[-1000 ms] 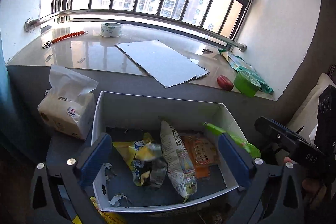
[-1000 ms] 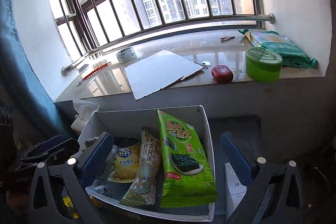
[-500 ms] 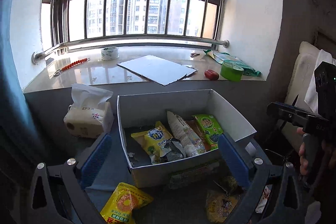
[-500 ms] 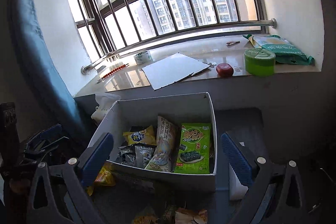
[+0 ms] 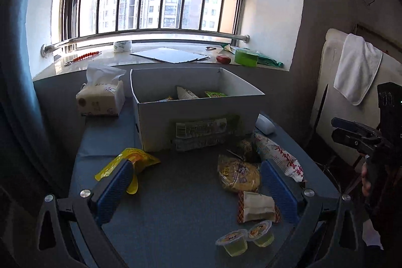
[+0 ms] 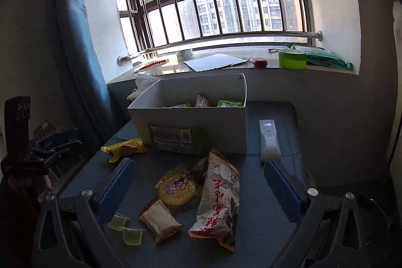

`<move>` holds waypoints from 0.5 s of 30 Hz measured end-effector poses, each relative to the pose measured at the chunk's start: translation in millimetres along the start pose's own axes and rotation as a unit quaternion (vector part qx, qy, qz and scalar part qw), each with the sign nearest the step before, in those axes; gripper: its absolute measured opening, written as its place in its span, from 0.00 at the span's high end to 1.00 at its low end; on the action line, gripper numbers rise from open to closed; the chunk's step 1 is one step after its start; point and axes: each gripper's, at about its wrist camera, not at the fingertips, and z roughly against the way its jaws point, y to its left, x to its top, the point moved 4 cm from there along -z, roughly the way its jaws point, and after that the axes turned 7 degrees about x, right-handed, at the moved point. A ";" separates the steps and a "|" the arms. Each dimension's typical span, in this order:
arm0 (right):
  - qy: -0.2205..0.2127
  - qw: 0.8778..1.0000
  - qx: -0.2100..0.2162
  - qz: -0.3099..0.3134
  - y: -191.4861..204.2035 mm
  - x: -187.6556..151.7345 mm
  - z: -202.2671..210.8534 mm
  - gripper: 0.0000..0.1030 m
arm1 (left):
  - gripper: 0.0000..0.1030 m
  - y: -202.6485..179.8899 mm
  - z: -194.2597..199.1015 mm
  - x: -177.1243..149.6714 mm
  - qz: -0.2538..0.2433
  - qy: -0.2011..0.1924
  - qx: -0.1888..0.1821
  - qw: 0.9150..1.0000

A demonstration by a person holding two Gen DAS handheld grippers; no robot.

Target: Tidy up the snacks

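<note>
Both tongs have drawn back and up from over the white box (image 5: 198, 114) within the last second, and each stands released with nothing between its fingers: left tongs (image 5: 198, 190), right tongs (image 6: 198, 190). That pull-back suggests a drop into the box is done and the next pick is being chosen.

Left to right on the bench (image 5: 176, 217), still outside the box: a yellow pouch (image 5: 130, 162) at 9 o'clock, twin jelly cups (image 5: 245, 237) at 5 o'clock, a small wrapped cake (image 5: 258, 205), a round yellow pastry (image 5: 238, 176) and a long red-lettered bag (image 6: 221, 197) at 3 o'clock.

The box wall hides most of the snacks inside; only three packet tips show. A dark packet behind the pastry is too shadowed to name.
</note>
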 end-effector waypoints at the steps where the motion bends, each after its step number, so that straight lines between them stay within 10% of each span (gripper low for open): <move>1: 0.004 1.000 -0.003 -0.005 -2.7 -8.8 3.1 0.00 | 0.00 -2.6 3.2 -8.8 -0.003 0.002 0.001 1.000; 15: 0.021 0.996 -0.041 -0.081 -42.8 -55.4 9.5 0.00 | 0.00 -35.4 6.5 -50.4 0.012 0.028 -0.026 0.999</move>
